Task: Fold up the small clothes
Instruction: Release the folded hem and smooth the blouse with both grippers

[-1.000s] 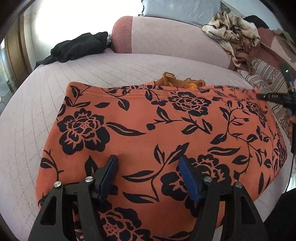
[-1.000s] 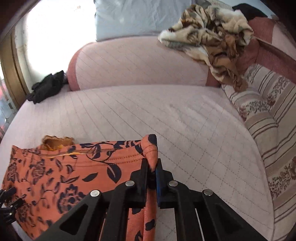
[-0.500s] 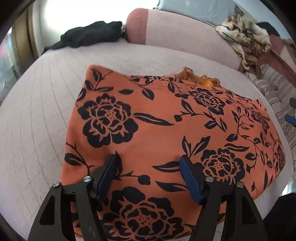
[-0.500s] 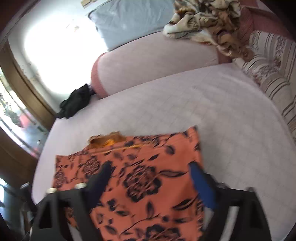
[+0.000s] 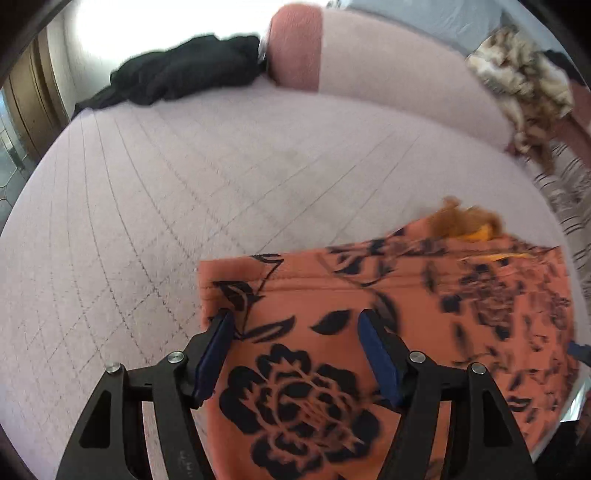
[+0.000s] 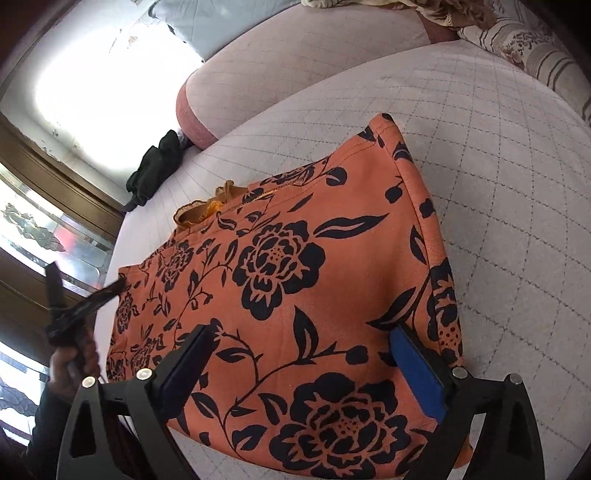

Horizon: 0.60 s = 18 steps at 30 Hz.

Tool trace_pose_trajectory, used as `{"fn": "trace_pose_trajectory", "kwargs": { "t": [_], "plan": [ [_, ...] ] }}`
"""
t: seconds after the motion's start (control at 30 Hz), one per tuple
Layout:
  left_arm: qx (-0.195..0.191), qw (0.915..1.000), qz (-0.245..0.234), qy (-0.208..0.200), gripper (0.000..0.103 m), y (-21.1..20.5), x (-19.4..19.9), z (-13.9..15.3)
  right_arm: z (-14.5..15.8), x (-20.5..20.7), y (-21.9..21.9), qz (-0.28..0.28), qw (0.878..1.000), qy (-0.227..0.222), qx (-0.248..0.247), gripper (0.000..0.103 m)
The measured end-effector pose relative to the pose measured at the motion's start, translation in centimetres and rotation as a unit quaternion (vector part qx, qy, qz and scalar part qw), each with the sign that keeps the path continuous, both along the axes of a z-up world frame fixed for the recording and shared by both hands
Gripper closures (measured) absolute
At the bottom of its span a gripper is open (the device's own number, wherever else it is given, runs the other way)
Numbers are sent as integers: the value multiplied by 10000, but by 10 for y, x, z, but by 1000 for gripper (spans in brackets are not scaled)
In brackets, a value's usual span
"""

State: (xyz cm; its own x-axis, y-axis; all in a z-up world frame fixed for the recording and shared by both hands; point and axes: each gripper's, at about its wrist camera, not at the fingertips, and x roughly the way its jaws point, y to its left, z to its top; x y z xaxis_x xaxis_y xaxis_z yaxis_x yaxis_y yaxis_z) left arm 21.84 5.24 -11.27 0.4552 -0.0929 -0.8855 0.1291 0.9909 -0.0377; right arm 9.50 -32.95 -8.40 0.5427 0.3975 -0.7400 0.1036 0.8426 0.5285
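Note:
An orange garment with black flowers (image 6: 295, 280) lies flat on the pale quilted couch seat (image 6: 498, 184). It also shows in the left wrist view (image 5: 406, 332). A frilly orange lining (image 6: 207, 210) sticks out at its far edge. My left gripper (image 5: 295, 332) is open over the garment's near left corner, holding nothing. My right gripper (image 6: 306, 354) is open wide above the garment's near right part, holding nothing. The left gripper also shows at the left of the right wrist view (image 6: 85, 302), held in a hand.
A black garment (image 5: 184, 74) lies at the back left of the seat. A patterned brown and cream cloth (image 5: 524, 92) hangs over the backrest at right. A striped cushion (image 6: 535, 48) stands at the far right. A grey pillow (image 6: 207, 22) rests behind.
My right gripper let go of the garment's corner and opened, then pulled back over the cloth. My left gripper swung left to the garment's left corner, still open.

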Motion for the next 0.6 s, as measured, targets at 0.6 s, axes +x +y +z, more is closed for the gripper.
{"fn": "trace_pose_trajectory", "kwargs": {
  "t": [0.6],
  "plan": [
    [-593,9916,-559,-1004,21,-49,-159,48,-22,70,-101,-1278,9760,218,1751,6]
  ]
}}
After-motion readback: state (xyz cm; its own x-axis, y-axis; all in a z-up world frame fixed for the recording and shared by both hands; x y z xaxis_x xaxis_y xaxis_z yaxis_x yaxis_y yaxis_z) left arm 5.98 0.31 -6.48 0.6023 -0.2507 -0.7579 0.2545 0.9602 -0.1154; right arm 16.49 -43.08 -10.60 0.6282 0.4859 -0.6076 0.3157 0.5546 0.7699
